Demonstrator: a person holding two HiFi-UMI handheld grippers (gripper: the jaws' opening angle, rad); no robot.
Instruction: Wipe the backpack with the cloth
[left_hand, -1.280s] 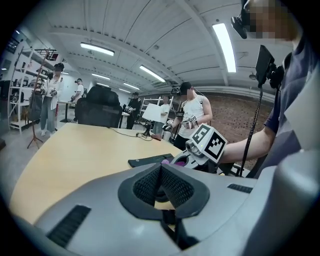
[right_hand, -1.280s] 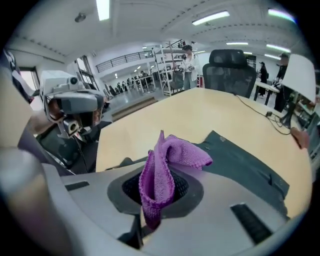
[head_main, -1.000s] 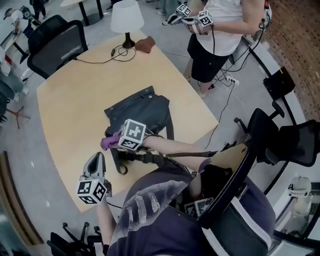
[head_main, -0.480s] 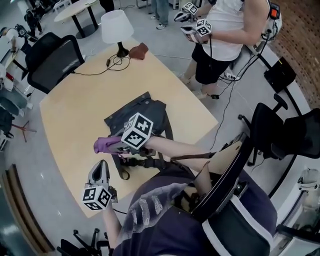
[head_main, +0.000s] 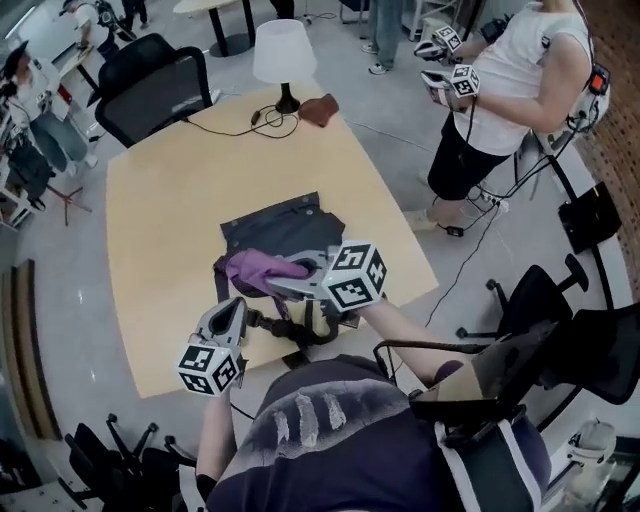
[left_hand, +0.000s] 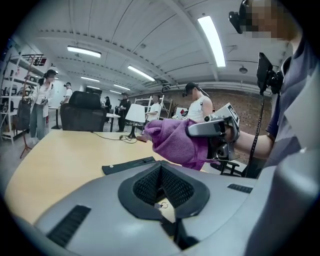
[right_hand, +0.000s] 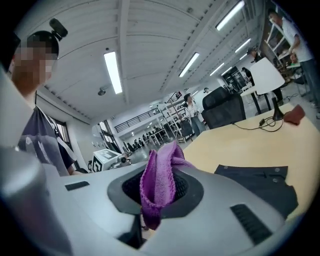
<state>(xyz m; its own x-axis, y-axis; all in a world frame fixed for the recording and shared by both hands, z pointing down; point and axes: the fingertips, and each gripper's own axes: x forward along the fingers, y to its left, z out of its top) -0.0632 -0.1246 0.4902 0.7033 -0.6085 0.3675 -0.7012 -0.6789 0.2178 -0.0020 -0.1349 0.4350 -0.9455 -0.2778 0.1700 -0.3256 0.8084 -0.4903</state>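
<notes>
Your right claw (head_main: 285, 285) clamps the purple knitted cloth (head_main: 255, 269), dark fabric backpack (head_main: 285, 228) just below it; left claw (head_main: 228, 318) closed, empty. Next: lower, wipe.

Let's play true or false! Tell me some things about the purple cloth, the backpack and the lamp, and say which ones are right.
1. The cloth is purple. True.
2. The left gripper holds the cloth. False: the right gripper is shut on it, and the left gripper is shut with nothing in it.
3. The backpack lies on the table. True.
4. The lamp is tipped over. False: it stands upright on the table, near the far edge.
</notes>
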